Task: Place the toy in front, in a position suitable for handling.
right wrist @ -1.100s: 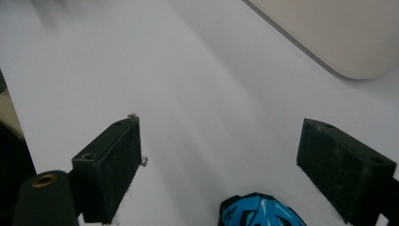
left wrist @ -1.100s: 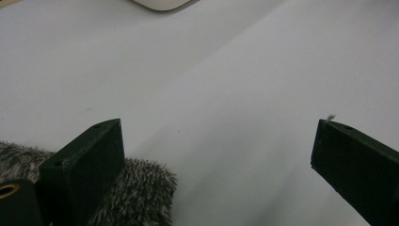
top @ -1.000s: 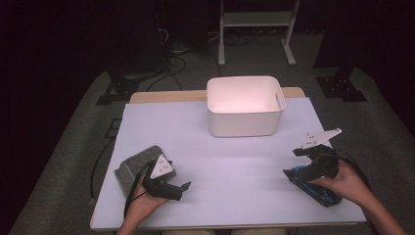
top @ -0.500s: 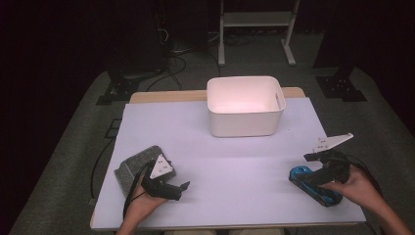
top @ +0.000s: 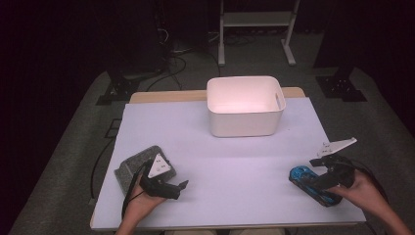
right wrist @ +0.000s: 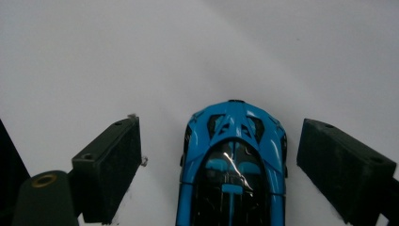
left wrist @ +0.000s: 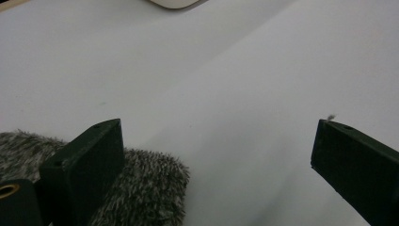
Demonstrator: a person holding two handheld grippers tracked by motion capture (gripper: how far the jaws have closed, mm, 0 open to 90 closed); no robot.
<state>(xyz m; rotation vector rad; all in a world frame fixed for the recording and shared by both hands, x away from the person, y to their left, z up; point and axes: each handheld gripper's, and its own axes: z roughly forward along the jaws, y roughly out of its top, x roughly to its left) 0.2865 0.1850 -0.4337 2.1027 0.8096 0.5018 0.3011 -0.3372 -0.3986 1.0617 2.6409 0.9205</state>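
Our right gripper (top: 313, 182) sits well in front of the white bin (top: 244, 105) and off to its right, held low over the white table cover (top: 230, 166). We see its jaws spread wide in the right gripper view, one on each side of the blue toy car (right wrist: 233, 165), with a clear gap between each jaw and the car's body, so nothing is clamped. The car lies flat on the cover between those jaws, its nose pointing away from the gripper's camera. In the high view the blue toy car (top: 311, 186) shows partly under the gripper, near the cover's front right corner, far from the bin.

Our left gripper (top: 169, 188) rests in front of the bin and to its left, also low over the cover. Its jaws stand far apart in the left gripper view and hold nothing. One jaw lies just beside the grey fuzzy cloth (left wrist: 141, 188), the other is over bare cover. In the high view the grey fuzzy cloth (top: 132, 166) lies on the side of that gripper away from the car.
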